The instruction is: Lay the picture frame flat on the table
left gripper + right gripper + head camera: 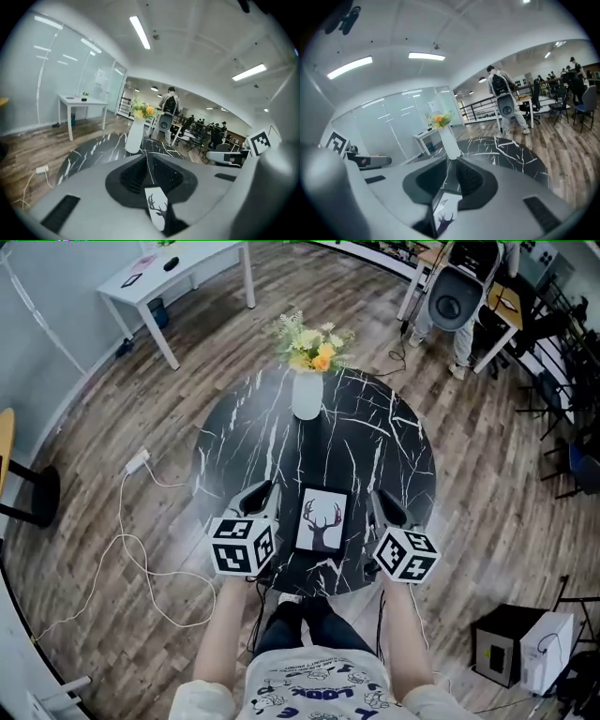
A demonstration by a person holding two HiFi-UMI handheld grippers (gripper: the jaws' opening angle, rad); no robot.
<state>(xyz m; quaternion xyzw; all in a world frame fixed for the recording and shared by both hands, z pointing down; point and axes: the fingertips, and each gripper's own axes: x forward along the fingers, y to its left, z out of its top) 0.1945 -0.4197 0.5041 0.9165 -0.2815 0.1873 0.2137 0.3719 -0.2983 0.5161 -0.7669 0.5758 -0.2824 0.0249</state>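
Nearest, low in the head view: left gripper (257,495) and right gripper (386,508), each with jaws a narrow slit apart, gripping nothing. Between them, picture frame (322,519) flat on black marble table (234,437). Beyond, upper centre, white vase (307,395) with flowers.

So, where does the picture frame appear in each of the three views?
Head view: picture frame lies flat, just below centre.
Left gripper view: picture frame at bottom centre.
Right gripper view: picture frame at bottom, left of centre.
Shared landmark: the white vase of flowers.
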